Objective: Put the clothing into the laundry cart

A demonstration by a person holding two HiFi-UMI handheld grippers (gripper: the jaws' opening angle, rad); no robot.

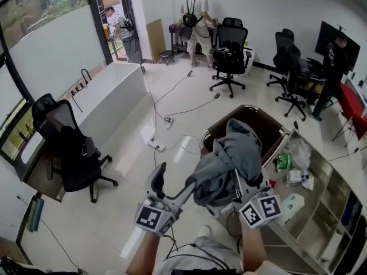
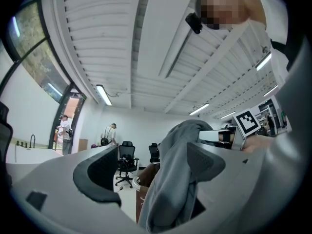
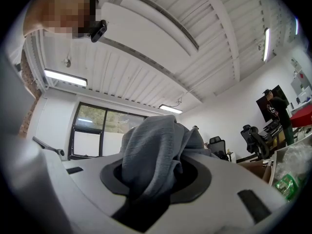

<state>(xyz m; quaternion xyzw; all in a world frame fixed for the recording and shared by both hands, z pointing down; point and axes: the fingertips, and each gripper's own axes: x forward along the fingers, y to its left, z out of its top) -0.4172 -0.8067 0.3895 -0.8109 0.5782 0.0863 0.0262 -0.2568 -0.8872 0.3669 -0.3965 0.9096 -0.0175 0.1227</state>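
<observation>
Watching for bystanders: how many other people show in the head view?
3: one person at back left, another person at back centre, a third person at far right. More may be hidden.

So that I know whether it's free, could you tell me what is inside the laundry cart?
Only bare dark-brown lining shows at the far side of the cart; nothing visible lies there. The grey garment held in front covers the near half and the bottom.

That grey garment (image 1: 229, 159) drapes over the near side of the laundry cart (image 1: 269, 125), hiding much of its inside. From above, the right hand-held gripper (image 1: 238, 188) has its tips buried in cloth. Four o'clock: the shelf (image 1: 321, 208) holds packets (image 1: 295, 176) too small to name. Both forearms (image 1: 252, 251) are cut off at six.
</observation>
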